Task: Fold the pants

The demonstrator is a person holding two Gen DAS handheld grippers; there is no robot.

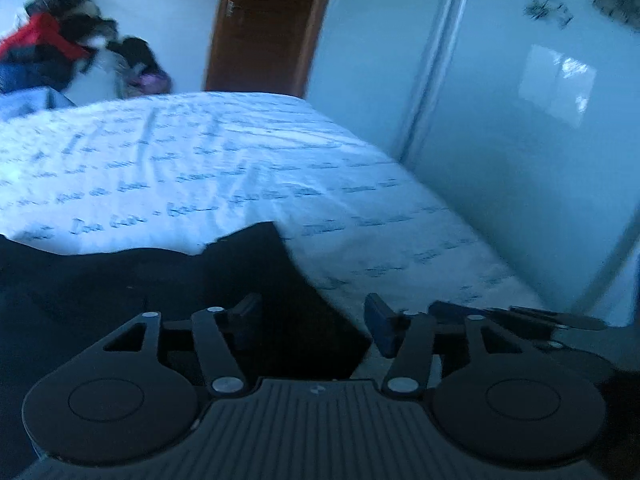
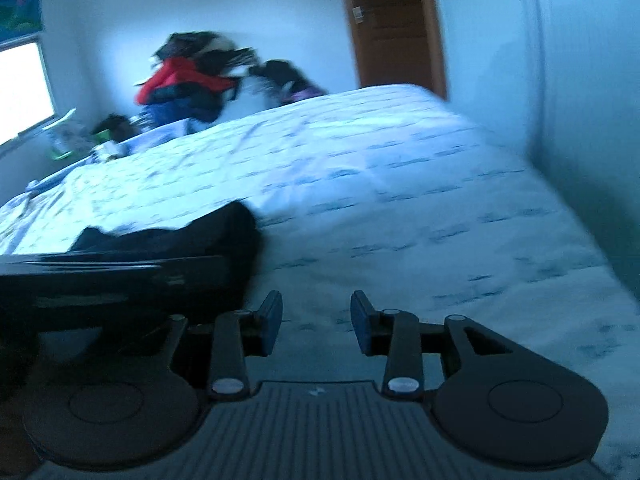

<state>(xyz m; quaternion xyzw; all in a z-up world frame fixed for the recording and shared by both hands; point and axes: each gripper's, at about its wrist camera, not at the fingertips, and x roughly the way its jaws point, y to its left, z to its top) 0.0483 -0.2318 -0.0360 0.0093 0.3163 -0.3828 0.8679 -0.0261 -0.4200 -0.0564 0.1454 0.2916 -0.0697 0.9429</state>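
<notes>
With both your left tongs and right tongs apart and gripping nothing, settle the black pants flat near the bed edge (frames are blurred) before pinching the next fold.

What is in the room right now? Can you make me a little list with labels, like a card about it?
place: a bedroom
bed: white cover with blue printed marks
pants: dark, lying on the near part of the bed
left gripper: open, over an edge of the pants, not pinching them
right gripper: open, over bare bed cover beside the pants
clothes pile: red and dark things, far side of the bed, blurry
door: brown wood, behind the bed
window: bright, seen in the right wrist view
</notes>
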